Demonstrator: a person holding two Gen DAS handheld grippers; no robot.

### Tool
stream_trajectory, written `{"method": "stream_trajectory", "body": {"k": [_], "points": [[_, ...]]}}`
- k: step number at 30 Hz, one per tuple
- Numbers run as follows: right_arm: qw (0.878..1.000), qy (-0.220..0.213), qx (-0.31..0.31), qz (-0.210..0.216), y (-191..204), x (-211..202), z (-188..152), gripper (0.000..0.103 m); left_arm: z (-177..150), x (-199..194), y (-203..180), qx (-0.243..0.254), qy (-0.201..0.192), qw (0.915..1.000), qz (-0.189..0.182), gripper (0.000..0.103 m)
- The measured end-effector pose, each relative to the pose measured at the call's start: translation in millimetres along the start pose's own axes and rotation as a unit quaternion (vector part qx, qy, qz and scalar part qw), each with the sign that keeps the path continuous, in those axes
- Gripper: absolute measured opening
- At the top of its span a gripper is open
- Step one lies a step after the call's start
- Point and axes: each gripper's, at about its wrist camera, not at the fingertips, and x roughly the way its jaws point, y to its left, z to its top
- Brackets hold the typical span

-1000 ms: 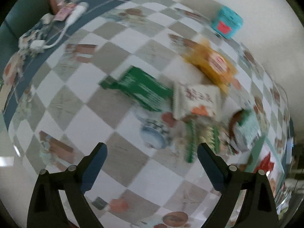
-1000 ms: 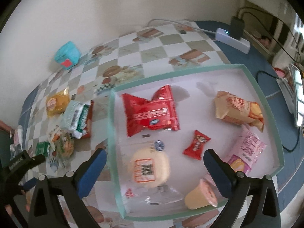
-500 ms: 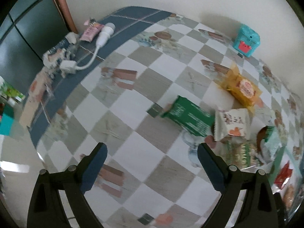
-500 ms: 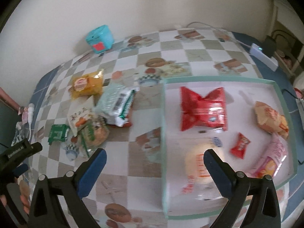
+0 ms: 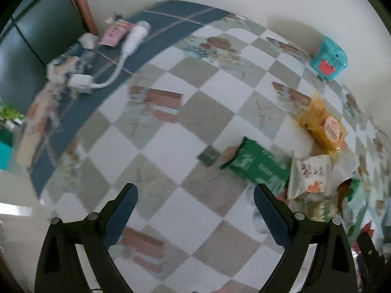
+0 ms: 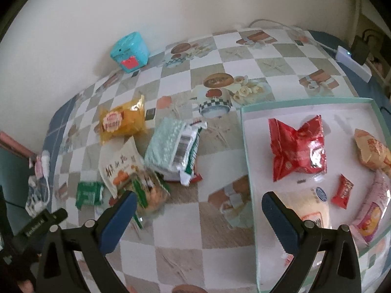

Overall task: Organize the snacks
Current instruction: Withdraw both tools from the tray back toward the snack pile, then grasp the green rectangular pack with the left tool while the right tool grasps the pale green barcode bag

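Loose snacks lie on the checkered tablecloth: a yellow packet [image 6: 122, 122], a pale green packet [image 6: 176, 146], a white packet [image 6: 119, 168], a clear cracker packet [image 6: 151, 193] and a small green packet [image 6: 89, 193]. The green packet [image 5: 256, 168], yellow packet [image 5: 322, 127] and white packet [image 5: 310, 175] also show in the left wrist view. A mint-rimmed tray [image 6: 246, 146] holds a red packet [image 6: 298, 151], a small red candy [image 6: 342, 190], an orange packet [image 6: 371, 149], a pink packet [image 6: 374, 210] and a round bun. My right gripper [image 6: 198, 210] is open and empty above the cloth left of the tray. My left gripper [image 5: 195, 205] is open and empty, left of the pile.
A teal box [image 6: 129, 51] stands by the back wall. A white power strip [image 6: 352, 61] with a black plug lies at the right edge. A white charger and cable [image 5: 117, 61] and a pink packet [image 5: 114, 33] lie on the blue border at the far left.
The right gripper has swung left, from over the tray toward the loose pile. The left gripper has pulled back and turned left, so the snacks slid to the right of its view.
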Motion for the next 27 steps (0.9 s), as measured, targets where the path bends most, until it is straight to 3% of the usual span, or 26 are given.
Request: {"method": "stream_trajectory", "body": {"k": [7,10,19,27], "points": [[1.0,-0.003,0.022,-0.001,2,11,22,0.103,15,26,-12,-0.04,0.028,0.9971,-0.059,0.096],[1.0,-0.005,0.028,-0.001,2,16,29,0.103,19,37,-14,-0.07,0.029,0.9948,-0.068,0.096],[0.999,0.004,0.034,-0.004,6,39,40,0.103,27,51,-35,-0.057,0.02,0.9963,-0.062,0.096],[1.0,0.005,0.026,-0.005,13,50,42,0.103,34,69,-48,-0.048,0.035,0.9977,-0.031,0.096]]}}
